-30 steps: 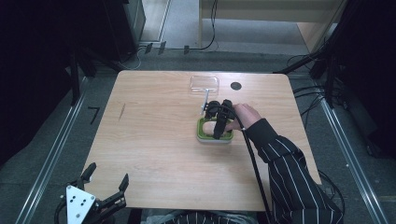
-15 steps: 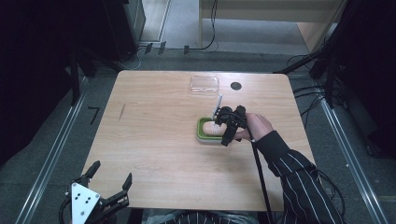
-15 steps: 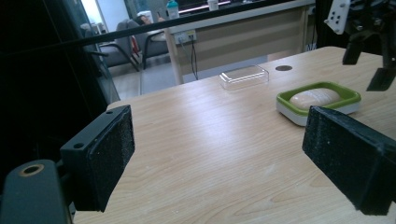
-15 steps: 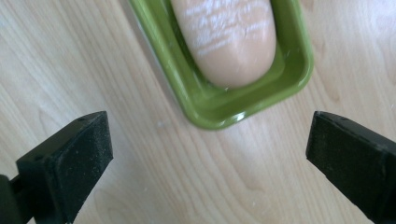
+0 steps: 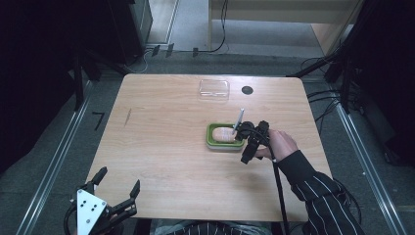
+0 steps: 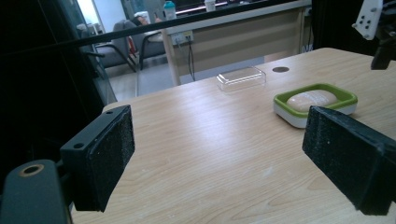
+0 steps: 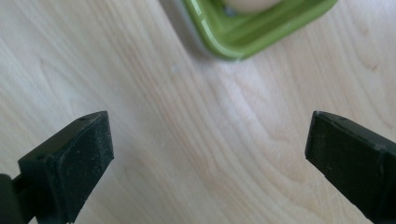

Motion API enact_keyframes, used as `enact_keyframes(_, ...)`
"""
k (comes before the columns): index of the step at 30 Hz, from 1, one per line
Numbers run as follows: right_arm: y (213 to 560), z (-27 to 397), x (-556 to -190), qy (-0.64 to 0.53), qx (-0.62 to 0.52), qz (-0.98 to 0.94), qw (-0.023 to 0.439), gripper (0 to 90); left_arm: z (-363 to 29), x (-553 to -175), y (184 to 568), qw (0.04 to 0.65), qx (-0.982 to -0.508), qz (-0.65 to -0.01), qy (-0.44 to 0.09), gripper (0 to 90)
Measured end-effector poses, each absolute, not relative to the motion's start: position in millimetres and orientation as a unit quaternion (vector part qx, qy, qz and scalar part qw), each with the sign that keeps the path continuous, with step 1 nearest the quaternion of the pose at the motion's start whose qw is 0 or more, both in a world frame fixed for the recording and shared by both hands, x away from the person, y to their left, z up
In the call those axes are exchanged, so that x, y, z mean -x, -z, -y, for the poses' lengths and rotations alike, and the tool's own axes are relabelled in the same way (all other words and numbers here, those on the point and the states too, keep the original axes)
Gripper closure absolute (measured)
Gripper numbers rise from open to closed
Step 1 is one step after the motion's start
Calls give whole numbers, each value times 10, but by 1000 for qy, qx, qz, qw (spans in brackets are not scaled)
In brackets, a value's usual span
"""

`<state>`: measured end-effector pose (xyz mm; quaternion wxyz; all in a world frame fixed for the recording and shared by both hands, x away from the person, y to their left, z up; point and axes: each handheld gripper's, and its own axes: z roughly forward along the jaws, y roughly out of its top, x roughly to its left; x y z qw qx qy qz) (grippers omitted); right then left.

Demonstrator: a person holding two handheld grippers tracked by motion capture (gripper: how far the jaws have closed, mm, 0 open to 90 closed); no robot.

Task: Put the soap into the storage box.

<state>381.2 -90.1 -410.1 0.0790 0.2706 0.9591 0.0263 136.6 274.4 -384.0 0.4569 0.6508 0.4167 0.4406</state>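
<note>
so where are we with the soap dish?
Done: soap sits in the green dish. In hand: nothing; right gripper hangs open beside the dish, left gripper open at the table's near edge. Probably left: the clear lid lies apart at the far edge.

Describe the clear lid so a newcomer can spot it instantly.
Start at the wooden table and look to its far edge. The clear lid lies there beside a black hole, apart from the green soap dish; it alone is transparent.
</note>
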Motion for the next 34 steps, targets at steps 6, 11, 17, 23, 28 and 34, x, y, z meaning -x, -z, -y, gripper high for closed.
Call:
enact_keyframes(6, 4164, 1013, -3666, -21, -284, -955, 78, 14, -2725, -1401, 3839, 459, -654, -412, -438, 96)
enact_keyframes(11, 4227, 1084, -3569, -15, -290, -954, 76, 16, -2707, -1426, 3839, 461, -656, -409, -436, 96)
enact_keyframes(17, 4306, 1161, -3433, -11, -304, -950, 75, 28, -2687, -1456, 3839, 463, -659, -404, -433, 96)
enact_keyframes(23, 4415, 1239, -3310, -4, -309, -948, 78, 32, -2683, -1467, 3839, 466, -659, -402, -432, 96)
enact_keyframes(28, 4486, 1317, -3188, 0, -312, -947, 81, 37, -2672, -1472, 3837, 466, -660, -402, -432, 96)
enact_keyframes(34, 4529, 1352, -3124, -3, -299, -950, 86, 71, -2667, -1476, 3835, 465, -659, -403, -433, 96)
